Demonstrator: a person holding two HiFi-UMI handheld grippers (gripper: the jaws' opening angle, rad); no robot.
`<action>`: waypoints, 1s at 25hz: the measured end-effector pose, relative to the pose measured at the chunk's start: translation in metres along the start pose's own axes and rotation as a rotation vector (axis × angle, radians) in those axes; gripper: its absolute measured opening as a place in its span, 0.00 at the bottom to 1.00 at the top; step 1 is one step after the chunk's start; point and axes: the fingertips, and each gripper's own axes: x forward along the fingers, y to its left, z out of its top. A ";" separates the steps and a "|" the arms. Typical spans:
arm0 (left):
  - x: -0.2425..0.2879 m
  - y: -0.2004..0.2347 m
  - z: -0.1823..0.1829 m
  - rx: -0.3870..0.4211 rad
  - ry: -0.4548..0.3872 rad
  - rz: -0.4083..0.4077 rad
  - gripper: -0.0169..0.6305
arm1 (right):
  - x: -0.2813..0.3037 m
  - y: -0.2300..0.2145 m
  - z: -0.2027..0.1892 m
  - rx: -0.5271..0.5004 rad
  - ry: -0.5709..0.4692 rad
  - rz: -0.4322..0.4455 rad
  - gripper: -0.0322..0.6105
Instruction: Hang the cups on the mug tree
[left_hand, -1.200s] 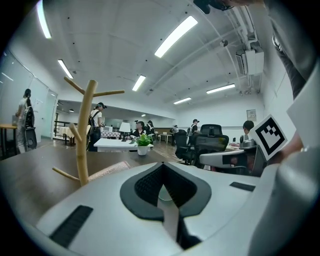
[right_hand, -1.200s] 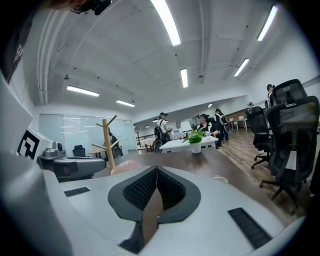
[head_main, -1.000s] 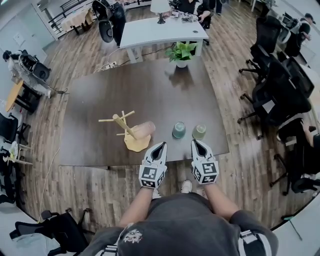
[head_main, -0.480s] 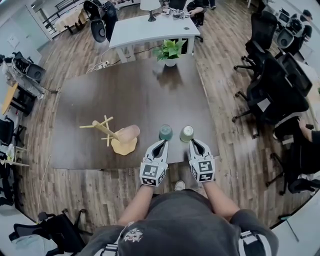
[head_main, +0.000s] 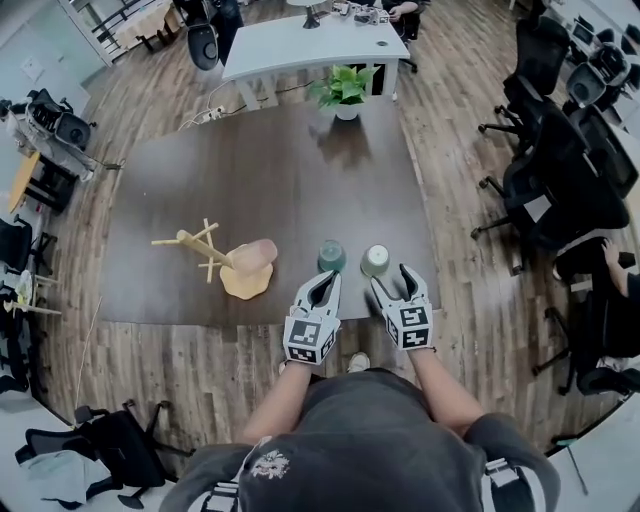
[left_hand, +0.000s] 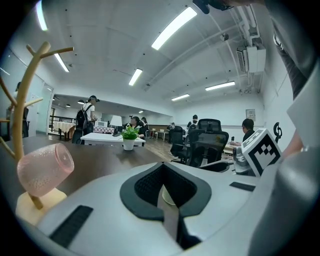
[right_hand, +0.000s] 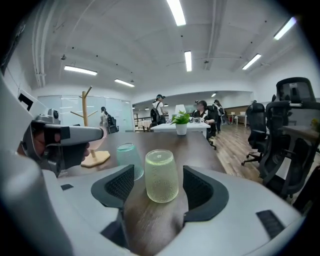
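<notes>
- Table (head_main: 280, 180): dark wood grain showing, semi-gloss, mirroring the ceiling light.
- Mug tree (head_main: 243, 287): pale bare wood, looking matt and unvarnished.
- Pink cup (left_hand: 45, 169), teal cup (right_hand: 129, 157), green cup (right_hand: 161, 176): all reading as translucent, dimpled all over; glass or plastic, not telling which.
- Left gripper (head_main: 330, 278): shell appearing smooth, matt, pale-grey plastic; pads (left_hand: 142, 187) looking black and finely ribbed.
- Floor (head_main: 470, 120): wood-look planks carrying a soft sheen.

The left gripper (head_main: 327, 279) and right gripper (head_main: 390, 276) are white with black pads and black-and-white marker cubes. The person wears a grey short-sleeved shirt (head_main: 370, 440).
</notes>
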 end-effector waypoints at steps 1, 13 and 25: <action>0.000 0.000 -0.001 -0.002 0.003 0.003 0.03 | 0.005 -0.001 -0.003 -0.002 0.015 0.005 0.54; -0.020 0.029 -0.010 -0.010 0.015 0.078 0.03 | 0.056 -0.004 -0.017 -0.081 0.105 -0.022 0.54; -0.041 0.039 -0.003 -0.009 0.003 0.106 0.03 | 0.043 0.001 -0.004 -0.064 0.067 -0.015 0.52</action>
